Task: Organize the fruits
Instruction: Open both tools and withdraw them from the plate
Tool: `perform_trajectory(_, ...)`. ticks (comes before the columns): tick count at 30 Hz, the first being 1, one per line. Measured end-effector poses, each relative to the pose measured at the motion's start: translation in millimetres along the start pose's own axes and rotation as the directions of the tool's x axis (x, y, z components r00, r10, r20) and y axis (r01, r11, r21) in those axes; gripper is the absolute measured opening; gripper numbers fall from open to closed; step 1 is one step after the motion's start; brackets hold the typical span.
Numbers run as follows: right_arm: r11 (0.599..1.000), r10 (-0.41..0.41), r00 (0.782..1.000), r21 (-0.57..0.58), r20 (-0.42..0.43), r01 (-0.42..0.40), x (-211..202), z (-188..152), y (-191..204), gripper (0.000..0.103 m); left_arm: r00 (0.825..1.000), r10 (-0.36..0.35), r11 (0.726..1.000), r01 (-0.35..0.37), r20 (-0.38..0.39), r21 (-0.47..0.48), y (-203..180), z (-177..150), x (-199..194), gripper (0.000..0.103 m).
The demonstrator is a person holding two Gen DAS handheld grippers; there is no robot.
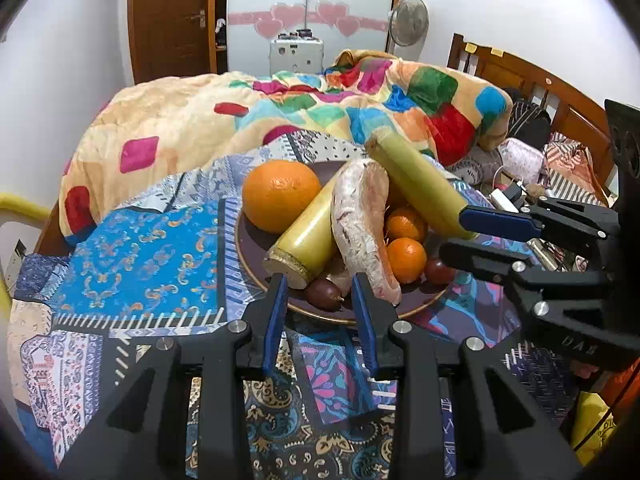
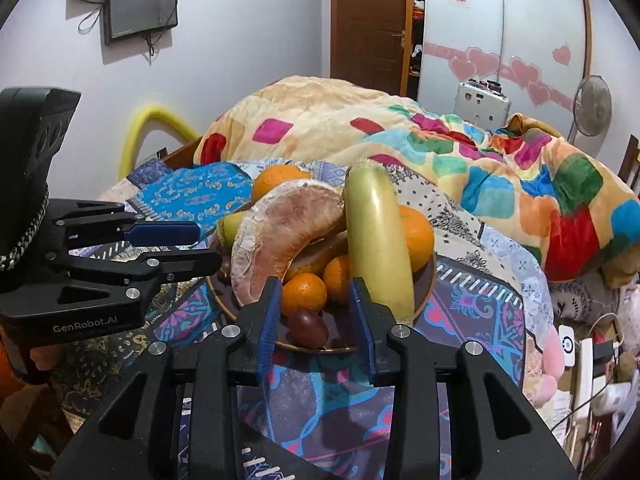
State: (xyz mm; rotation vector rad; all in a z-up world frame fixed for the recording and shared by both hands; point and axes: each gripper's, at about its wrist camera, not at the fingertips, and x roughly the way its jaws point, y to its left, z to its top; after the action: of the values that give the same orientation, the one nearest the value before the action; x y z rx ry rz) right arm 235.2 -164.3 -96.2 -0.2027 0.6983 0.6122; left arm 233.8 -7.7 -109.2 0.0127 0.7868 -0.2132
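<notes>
Patterned blue patchwork cloth covers the bed, bare on the near side. Both tools, left tool and right tool, hover at the near rim of the round dark gold-edged plate, jaws parted, grasping nothing. Piled there: oranges, yellow-green stalk pieces, a pale peeled wedge, dark small fruits. Beyond, a colourful quilt.

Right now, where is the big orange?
In the left wrist view, the big orange sits at the plate's far left, touching the yellow-green stalk. In the right wrist view it peeks out behind the pomelo wedge.
</notes>
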Motion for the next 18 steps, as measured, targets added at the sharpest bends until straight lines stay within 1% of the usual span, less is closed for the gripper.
perform_trajectory(3,1.0,-0.001,1.0,0.018,0.029,0.0,-15.2,3.5,-2.0,0.031,0.999,0.017,1.0,-0.017,0.037,-0.002,-2.1,1.5,-17.6,0.033)
perform_trajectory(6,0.999,-0.007,0.998,0.035,0.063,0.005,-37.4,7.7,-2.5,0.031,0.995,0.026,1.0,-0.025,0.1,-0.011,-6.5,3.2,-46.3,0.033)
perform_trajectory(8,0.999,-0.017,0.996,0.043,0.093,0.013,-56.1,10.2,-1.0,0.031,0.988,0.03,0.999,-0.028,0.151,-0.015,-11.5,2.9,-71.7,0.033)
perform_trajectory(10,0.999,-0.029,0.991,0.044,0.132,0.023,-78.2,11.3,3.5,0.031,0.978,0.043,0.999,-0.041,0.205,-0.015,-18.6,1.3,-98.7,0.033)
perform_trajectory(13,0.998,-0.047,0.978,0.047,0.204,0.038,-115.5,12.2,13.6,0.031,0.955,0.064,0.998,-0.062,0.288,-0.016,-30.1,-3.1,-141.0,0.033)
perform_trajectory(14,0.998,-0.049,0.97,0.05,0.236,0.038,-132.5,11.6,18.7,0.031,0.948,0.069,0.998,-0.068,0.312,-0.016,-33.8,-5.0,-153.6,0.034)
perform_trajectory(16,0.998,-0.05,0.958,0.059,0.282,0.035,-153.3,10.5,25.3,0.031,0.924,0.091,0.996,-0.09,0.371,-0.021,-42.6,-10.3,-182.8,0.04)
perform_trajectory(18,0.997,-0.05,0.941,0.071,0.335,0.027,-177.4,7.9,32.6,0.031,0.893,0.125,0.992,-0.123,0.433,-0.033,-51.6,-16.2,-211.1,0.059)
